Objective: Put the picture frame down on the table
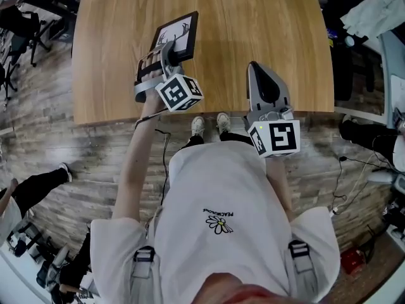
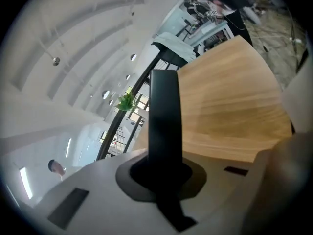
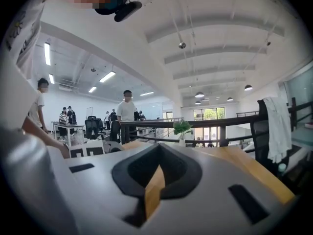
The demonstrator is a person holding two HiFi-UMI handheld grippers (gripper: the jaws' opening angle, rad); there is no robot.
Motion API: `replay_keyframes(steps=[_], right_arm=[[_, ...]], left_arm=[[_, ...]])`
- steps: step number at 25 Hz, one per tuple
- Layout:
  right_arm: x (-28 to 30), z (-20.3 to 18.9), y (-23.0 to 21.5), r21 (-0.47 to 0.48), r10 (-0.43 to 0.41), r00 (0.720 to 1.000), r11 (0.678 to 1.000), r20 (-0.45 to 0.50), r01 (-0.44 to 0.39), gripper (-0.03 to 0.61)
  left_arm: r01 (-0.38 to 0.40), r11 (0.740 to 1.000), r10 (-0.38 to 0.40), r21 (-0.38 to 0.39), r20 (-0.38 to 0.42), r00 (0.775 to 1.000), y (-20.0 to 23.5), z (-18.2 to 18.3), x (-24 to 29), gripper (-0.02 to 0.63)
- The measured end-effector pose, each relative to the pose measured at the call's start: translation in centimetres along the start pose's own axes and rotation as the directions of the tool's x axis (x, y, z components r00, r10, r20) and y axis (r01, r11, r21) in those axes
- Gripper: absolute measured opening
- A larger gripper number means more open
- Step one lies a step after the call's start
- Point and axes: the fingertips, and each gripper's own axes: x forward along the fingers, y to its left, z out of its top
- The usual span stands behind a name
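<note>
— Free room on the table (image 1: 278,24)?
— Plenty: bare wood right of and beyond the frame (image 1: 180,33).
— In the way?
— Only the frame, over the near left; right gripper (image 1: 255,68) over the near edge, well apart from it. Chair (image 1: 355,68) off the right side.

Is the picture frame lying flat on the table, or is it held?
Held: the left gripper is shut on the picture frame, which tilts above the table. Whether it touches: cannot tell.

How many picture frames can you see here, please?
1. The frame is clamped in the left tongs, over the table's left half; whether it touches the wood I cannot tell. No other frame shows.
</note>
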Motion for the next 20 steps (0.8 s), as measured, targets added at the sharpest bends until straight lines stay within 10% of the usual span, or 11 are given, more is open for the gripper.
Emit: replay_keyframes(steps=[14, 20], right_arm=[[-1.1, -2.2, 0.4, 0.027, -0.022, 0.998, 0.999, -0.064, 0.024, -0.003], [-1.4, -2.8, 0.6, 0.044, -0.020, 0.997, 0.999, -0.077, 0.023, -0.002]], left_arm=[[0.137, 0.954, -0.107, 0.267, -0.123, 0.987, -7.0, -2.0, 4.4, 0.026], [0.244, 0.934, -0.207, 0.260, -0.162, 0.965, -10.0, -2.7, 4.5, 0.103]])
